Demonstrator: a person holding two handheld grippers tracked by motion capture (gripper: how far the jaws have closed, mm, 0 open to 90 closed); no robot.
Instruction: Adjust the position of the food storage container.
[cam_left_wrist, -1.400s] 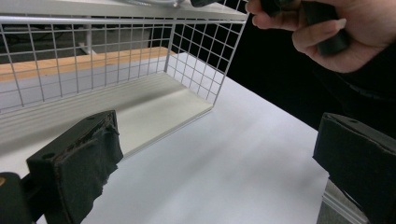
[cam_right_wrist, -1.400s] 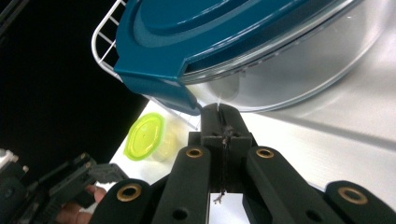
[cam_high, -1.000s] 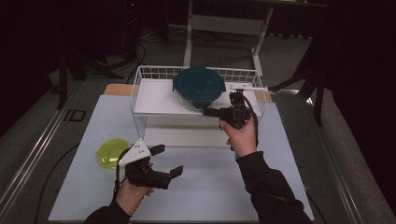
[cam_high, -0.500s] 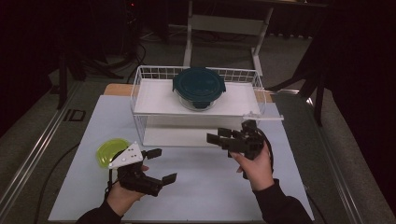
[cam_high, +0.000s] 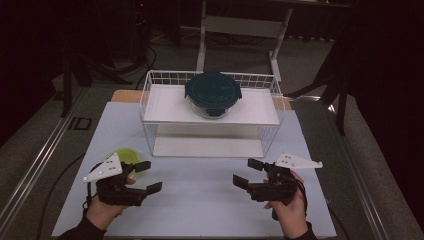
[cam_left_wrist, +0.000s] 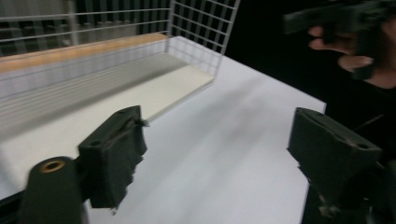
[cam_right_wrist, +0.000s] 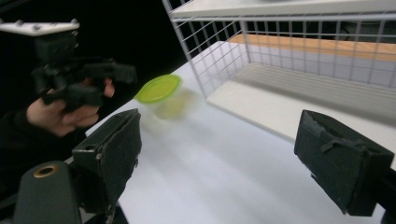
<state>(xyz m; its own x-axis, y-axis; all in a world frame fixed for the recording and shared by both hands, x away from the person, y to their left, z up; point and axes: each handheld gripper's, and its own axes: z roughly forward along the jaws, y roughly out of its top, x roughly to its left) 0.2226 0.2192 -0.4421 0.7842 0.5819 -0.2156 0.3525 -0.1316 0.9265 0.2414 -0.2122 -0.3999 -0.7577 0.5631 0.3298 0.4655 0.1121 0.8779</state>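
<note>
holding both tongs low over the near part of the white table (cam_high: 200, 200), nothing gripped in either. my left tongs (cam_high: 147, 176) sit at the near left, jaws spread apart, pointing right across the table; in the left gripper view the two black jaws stand wide with bare table between them. my right tongs (cam_high: 246, 173) sit at the near right, jaws also apart, pointing left toward the other hand; the right gripper view shows the same wide gap. the two tongs are well apart from each other, with open table between.

the yellow-green bowl (cam_high: 125, 156) rests on the table just beside my left tongs, partly behind the grey plate, near the front left corner of the wire rack (cam_high: 150, 107). in the right gripper view that bowl (cam_right_wrist: 159, 88) sits just left of the rack's corner, not touching the mesh as far as i can tell.

the round container with dark teal lid (cam_high: 213, 92) stands on the rack's upper white shelf, about mid-width, lid on. it is well away from both tongs. the lower shelf of the rack lies bare in the high view. left gripper view is blurred, rack edges smeared.
</note>
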